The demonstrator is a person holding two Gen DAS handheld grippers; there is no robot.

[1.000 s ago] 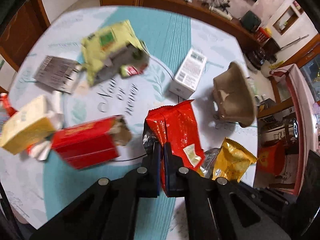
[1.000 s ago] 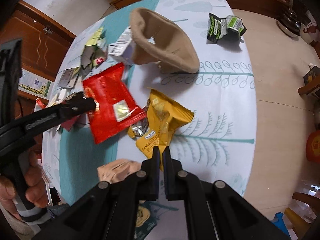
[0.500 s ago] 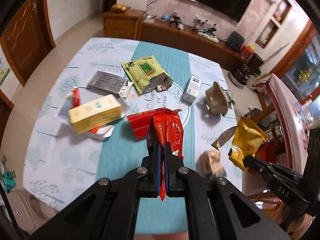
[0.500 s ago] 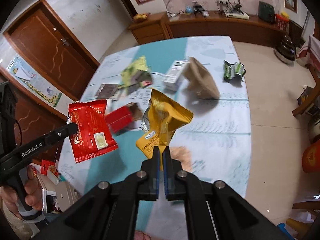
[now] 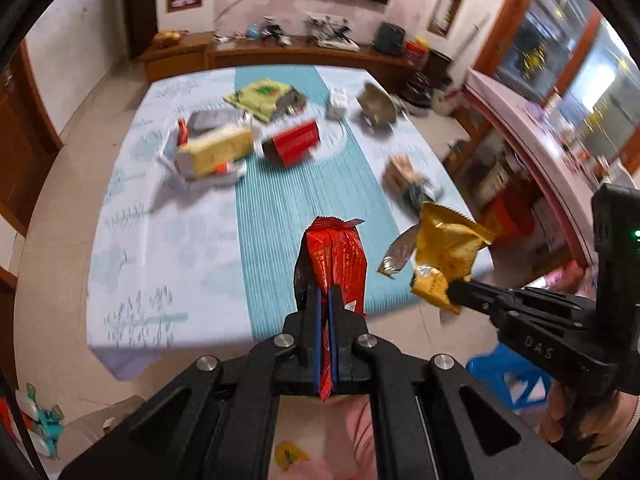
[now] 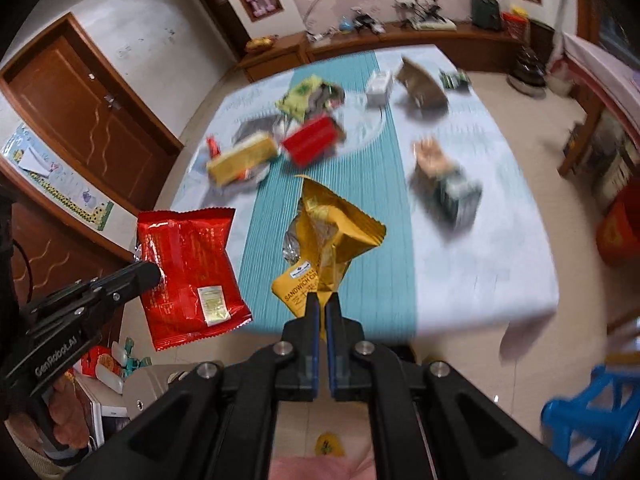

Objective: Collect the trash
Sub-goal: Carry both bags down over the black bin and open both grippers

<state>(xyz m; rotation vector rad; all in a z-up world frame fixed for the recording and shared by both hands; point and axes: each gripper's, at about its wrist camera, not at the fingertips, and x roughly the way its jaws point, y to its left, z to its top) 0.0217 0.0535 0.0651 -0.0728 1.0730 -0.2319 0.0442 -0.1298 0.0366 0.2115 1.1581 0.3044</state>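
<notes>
A: What is seen ahead of the two sets of tongs?

B: A table (image 5: pixel 168 272) under a pale cloth with a teal stripe is seen beyond and below both. On it, well ahead of the fingers, blurred litter is spread: a yellow box (image 5: pixel 218 150), a red box (image 5: pixel 294 144), a green packet (image 5: pixel 262 98), a small white box (image 6: pixel 378 88) and a brown crumpled bag (image 6: pixel 420 80). A tan wad (image 6: pixel 430 156) is found nearer, ahead and to the right of the right tongs.

A: What is held by the left gripper (image 5: pixel 325 300)?

B: A red wrapper (image 5: pixel 336 258) is pinched at its lower edge between the closed fingers and stands up from them, clear of the table. In the right wrist view the same gripper (image 6: pixel 150 274) is seen at the left, with the red wrapper (image 6: pixel 190 272) hanging flat-on from its tip.

A: And the right gripper (image 6: pixel 322 308)?

B: A yellow wrapper (image 6: pixel 330 240) is clamped at its bottom corner, with the fingers nearly closed on it. It is held in the air over the near table edge, just right of the red one, apart from it. From the left wrist view the right gripper (image 5: pixel 456 292) is seen at the right, with the yellow wrapper (image 5: pixel 444 252) gripped at its tip.
</notes>
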